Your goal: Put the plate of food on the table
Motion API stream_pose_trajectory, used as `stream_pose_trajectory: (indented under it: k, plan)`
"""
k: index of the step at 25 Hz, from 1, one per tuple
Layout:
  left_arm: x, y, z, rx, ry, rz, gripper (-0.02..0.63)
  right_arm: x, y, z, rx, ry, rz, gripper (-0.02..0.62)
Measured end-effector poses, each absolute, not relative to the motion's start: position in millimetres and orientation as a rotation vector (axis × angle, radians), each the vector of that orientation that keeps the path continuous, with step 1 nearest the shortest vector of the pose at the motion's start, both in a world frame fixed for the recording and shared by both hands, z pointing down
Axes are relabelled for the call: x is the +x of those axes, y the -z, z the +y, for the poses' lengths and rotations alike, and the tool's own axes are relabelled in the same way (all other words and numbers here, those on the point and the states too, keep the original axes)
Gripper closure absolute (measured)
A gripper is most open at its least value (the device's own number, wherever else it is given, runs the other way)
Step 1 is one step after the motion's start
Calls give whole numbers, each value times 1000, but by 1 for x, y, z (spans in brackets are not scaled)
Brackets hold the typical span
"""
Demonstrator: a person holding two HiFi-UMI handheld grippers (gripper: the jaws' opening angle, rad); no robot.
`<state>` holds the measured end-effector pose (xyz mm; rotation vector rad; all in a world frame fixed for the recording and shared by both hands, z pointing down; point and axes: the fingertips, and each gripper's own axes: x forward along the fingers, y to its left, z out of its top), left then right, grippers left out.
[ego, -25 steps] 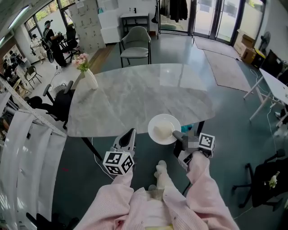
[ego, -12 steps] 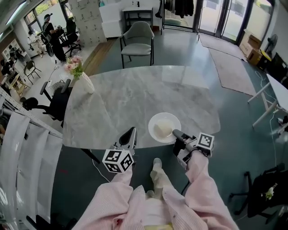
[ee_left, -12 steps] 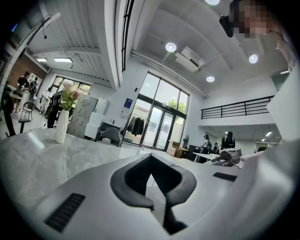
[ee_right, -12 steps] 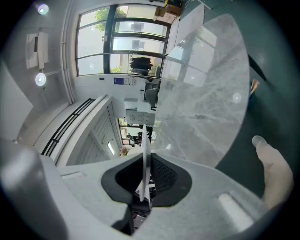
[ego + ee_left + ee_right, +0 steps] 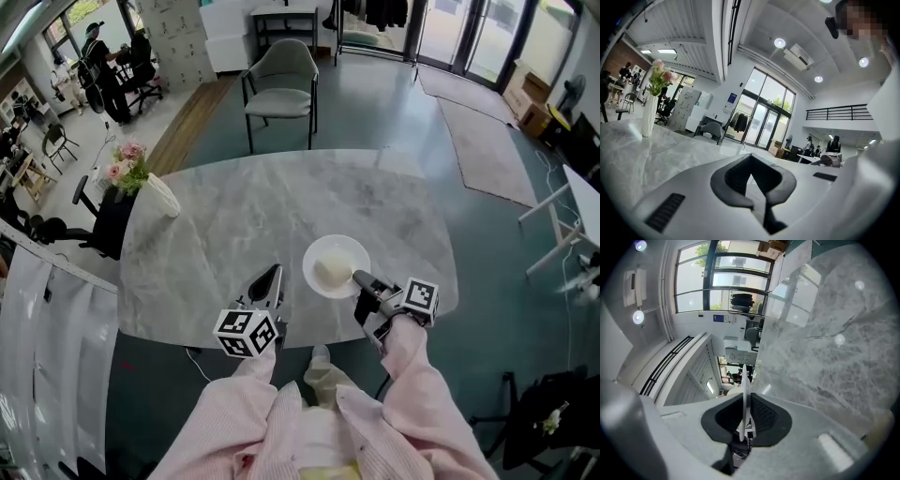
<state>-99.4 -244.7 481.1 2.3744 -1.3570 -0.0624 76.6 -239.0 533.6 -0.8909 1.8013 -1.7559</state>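
Quick one from the remote seat. The right gripper [image 5: 361,279] has its fingers [image 5: 766,416] pinching the near rim of the plate [image 5: 336,266]. In the right gripper view that rim shows as a thin white edge clamped right between the pads. The rest of the plate sticks out ahead of those fingers and a bit to their left. The pale lump of food [image 5: 330,271] sits about mid-plate, so all the weight hangs out beyond the grip.

What matters for the next bit is what's under it. From the head view the plate is over the marble table [image 5: 281,206], just inside the near edge, with lots of bare top further ahead of the fingers. I honestly can't tell if the base touches the table or floats a little above it.

The left gripper [image 5: 272,279] is off to the plate's left, apart from it. Its fingers are pressed together with nothing between them, so it's no help. The right hand is the one doing the job.

My guess: go straight down, keep the plate flat, then let go. The vase of flowers [image 5: 155,190] is way off to the left, no worry.
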Motion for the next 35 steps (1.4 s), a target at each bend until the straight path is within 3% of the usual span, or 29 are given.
stream_pose_trajectory:
  k: [24,35]
  plan:
    - [-65,-585,-369,2174,-139,-1273,611,103,-627,-379,-982,1812,1722,569]
    - [-54,-636,-386,2072,-230,-1189,611,93,-663,-389,-1130,1914,1659,569]
